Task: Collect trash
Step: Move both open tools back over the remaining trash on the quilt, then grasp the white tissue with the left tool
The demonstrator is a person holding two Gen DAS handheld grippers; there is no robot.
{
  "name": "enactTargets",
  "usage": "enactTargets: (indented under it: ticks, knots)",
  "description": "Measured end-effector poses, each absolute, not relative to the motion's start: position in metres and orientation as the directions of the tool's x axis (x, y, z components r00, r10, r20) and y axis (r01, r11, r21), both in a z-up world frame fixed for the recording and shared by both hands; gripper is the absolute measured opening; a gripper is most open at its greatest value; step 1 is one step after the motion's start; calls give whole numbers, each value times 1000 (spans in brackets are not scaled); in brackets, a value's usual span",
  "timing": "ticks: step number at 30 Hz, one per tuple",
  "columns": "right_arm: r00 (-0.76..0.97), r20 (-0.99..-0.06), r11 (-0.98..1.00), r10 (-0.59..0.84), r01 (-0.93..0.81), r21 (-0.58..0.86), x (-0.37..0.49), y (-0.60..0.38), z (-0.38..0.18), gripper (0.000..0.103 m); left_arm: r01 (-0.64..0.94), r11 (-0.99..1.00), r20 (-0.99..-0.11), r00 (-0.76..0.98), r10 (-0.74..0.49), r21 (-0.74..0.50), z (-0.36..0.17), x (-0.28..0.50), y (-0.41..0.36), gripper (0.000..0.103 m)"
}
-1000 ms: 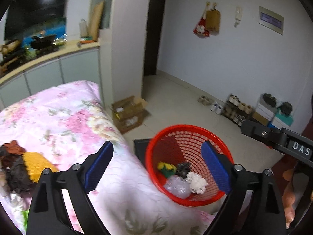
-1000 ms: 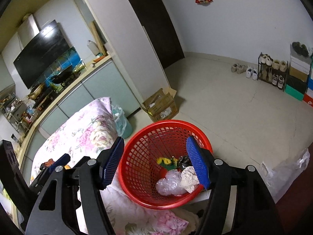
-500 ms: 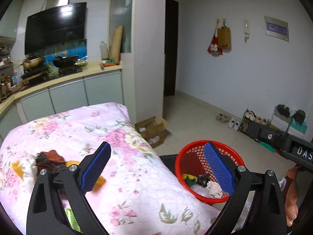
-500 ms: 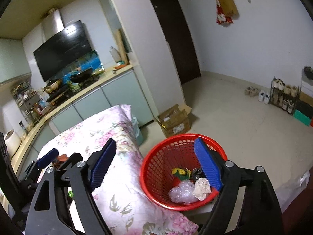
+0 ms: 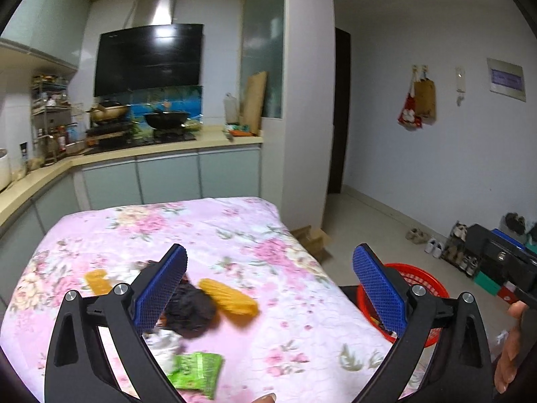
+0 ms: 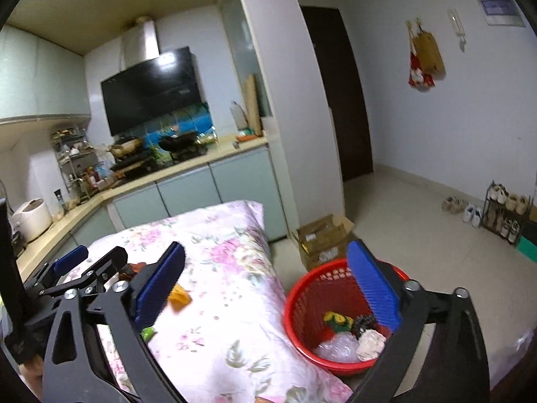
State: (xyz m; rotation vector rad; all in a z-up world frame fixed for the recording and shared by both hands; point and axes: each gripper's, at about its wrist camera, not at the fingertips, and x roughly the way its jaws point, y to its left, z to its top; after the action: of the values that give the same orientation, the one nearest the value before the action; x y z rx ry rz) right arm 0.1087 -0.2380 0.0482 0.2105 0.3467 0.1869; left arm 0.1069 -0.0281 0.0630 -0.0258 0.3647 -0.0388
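Observation:
My left gripper hovers over the floral-cloth table, its jaws opening with nothing between them. Under its left finger lie a dark crumpled lump, a yellow ridged piece, a second yellow piece and a green wrapper. The red basket stands on the floor off the table's right edge, holding clear plastic, a white wad and a yellow-green item. My right gripper points between table and basket, jaws opening, empty.
A cardboard box sits on the floor behind the basket. A shoe rack lines the right wall. The kitchen counter runs behind the table. A hand holds the right gripper at the left view's edge.
Both views have lifted and swung left, away from the basket and toward the table. The trash on the cloth has come under the left gripper. The right jaws have spread wider.

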Motion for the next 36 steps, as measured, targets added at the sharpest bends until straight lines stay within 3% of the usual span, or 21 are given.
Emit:
enactTargets:
  ticks: [3, 6, 15, 24, 36]
  knots:
    - [936, -248, 956, 248, -195, 221, 98, -229, 49, 96, -4, 999, -322, 947, -10, -44, 66, 96, -12, 96]
    - [930, -250, 956, 271, -229, 186, 96, -215, 50, 96, -14, 997, -272, 962, -6, -71, 68, 84, 4, 96]
    - [888, -338, 947, 311, -259, 191, 101, -197, 39, 96, -138, 985, -294, 950, 102, -105, 73, 69, 70, 96]
    - [866, -365, 937, 343, -287, 199, 101, -181, 39, 96, -261, 962, -414, 887, 206, -81, 55, 64, 130, 96]
    - [835, -409, 929, 369, -315, 194, 109, -163, 31, 96, -148, 979, -610, 792, 34, -138, -12, 100, 114, 95]
